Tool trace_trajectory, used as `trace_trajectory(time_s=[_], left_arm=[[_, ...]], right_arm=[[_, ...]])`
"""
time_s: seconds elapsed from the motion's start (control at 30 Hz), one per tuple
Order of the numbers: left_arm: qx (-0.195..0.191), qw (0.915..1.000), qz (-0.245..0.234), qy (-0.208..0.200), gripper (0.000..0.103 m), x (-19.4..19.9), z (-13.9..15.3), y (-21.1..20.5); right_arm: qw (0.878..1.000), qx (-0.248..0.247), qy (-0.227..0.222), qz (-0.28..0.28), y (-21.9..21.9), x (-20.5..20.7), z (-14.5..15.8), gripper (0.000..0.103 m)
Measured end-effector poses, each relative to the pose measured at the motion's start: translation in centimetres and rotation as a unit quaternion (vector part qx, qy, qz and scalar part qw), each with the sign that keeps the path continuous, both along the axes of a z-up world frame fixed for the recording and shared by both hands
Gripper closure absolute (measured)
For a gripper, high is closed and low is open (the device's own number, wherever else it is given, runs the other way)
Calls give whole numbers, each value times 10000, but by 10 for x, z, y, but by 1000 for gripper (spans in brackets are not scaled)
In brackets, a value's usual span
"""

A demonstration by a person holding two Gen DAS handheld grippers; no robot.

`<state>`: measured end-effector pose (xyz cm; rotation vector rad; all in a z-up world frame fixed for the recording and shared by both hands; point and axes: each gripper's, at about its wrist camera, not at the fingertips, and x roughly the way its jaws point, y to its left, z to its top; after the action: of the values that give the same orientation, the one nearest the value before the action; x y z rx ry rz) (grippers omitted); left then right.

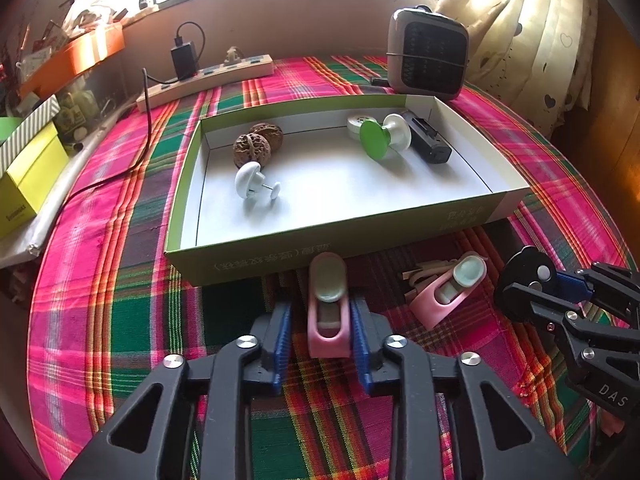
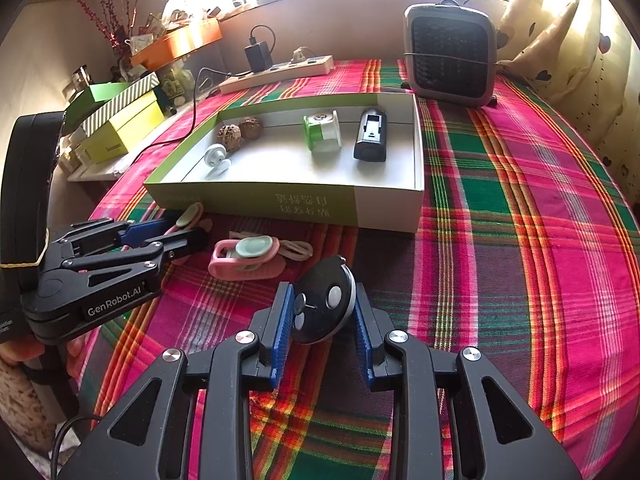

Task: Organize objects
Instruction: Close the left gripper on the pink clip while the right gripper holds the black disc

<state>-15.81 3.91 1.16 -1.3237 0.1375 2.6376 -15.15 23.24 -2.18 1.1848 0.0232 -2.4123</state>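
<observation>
Left gripper (image 1: pixel 320 320) clamps pink clip (image 1: pixel 328 308) on plaid cloth (image 1: pixel 120 300), just before green box (image 1: pixel 280 256). Second pink clip (image 1: pixel 448 288) lies between grippers beside rubber bands (image 1: pixel 420 276). Right gripper (image 2: pixel 322 312) pinches black disc (image 2: pixel 324 304) above cloth.

A: Left gripper (image 1: pixel 320 344): black frame, triangular cutouts, silver screws, ribbed blue pads (image 1: pixel 280 340).
B: Right gripper (image 2: pixel 322 332) identical. White lettering beside the left gripper's screws; yellow rubber band (image 2: pixel 24 262) behind.
</observation>
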Motion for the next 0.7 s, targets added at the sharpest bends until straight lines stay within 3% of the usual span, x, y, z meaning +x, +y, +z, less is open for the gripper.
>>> trace_trajectory(time_s=[0.27,0.7], left_arm=[[11,10000,-28,9,87,1,1,1],[10,10000,-28,24,87,2,1,2]], right_arm=[[10000,9,3,1,0,0,0,74],[10000,10,4,2,0,0,0,74]])
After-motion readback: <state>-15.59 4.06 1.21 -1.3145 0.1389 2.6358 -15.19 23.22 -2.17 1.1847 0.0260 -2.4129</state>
